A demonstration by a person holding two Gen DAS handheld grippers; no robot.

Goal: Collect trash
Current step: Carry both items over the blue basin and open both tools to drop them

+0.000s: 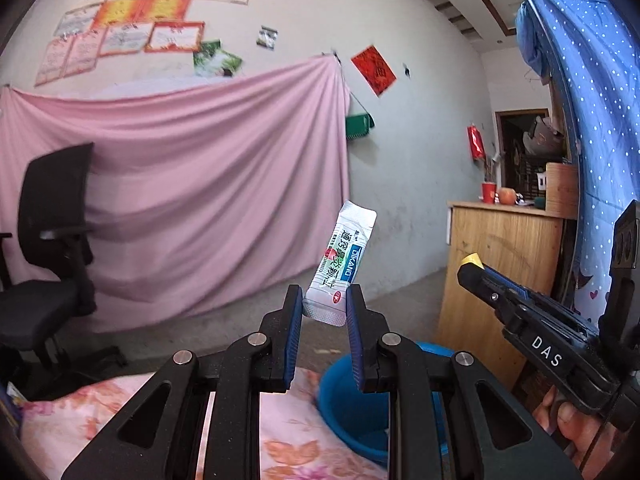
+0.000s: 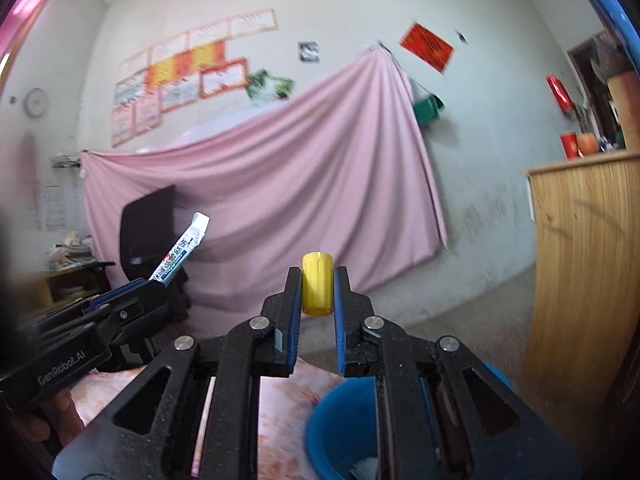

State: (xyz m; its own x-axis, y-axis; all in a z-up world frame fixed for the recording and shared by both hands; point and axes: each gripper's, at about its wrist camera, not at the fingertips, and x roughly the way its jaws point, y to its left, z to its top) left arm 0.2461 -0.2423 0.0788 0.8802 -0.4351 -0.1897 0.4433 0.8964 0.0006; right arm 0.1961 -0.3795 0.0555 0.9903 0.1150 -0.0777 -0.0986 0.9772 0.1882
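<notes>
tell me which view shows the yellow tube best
The right wrist view: the yellow tube stands upright and whole, clamped in the right gripper. The left wrist view shows only its yellow tip poking past that gripper's fingers at the right edge.

I see a white sachet (image 1: 340, 264) with green and blue print, and a plain yellow cylinder (image 2: 317, 283). Below them sits a blue bucket (image 1: 340, 396) beside pink floral bedding (image 1: 100, 420).

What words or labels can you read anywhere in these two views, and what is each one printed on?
"DIKANG": sachet held in the left gripper; its Chinese print is too blurred to read.
"DAS": right gripper body, left wrist view.
"GenRobot.AI": left gripper body, right wrist view.
Wall certificates and red paper: too blurred.
</notes>
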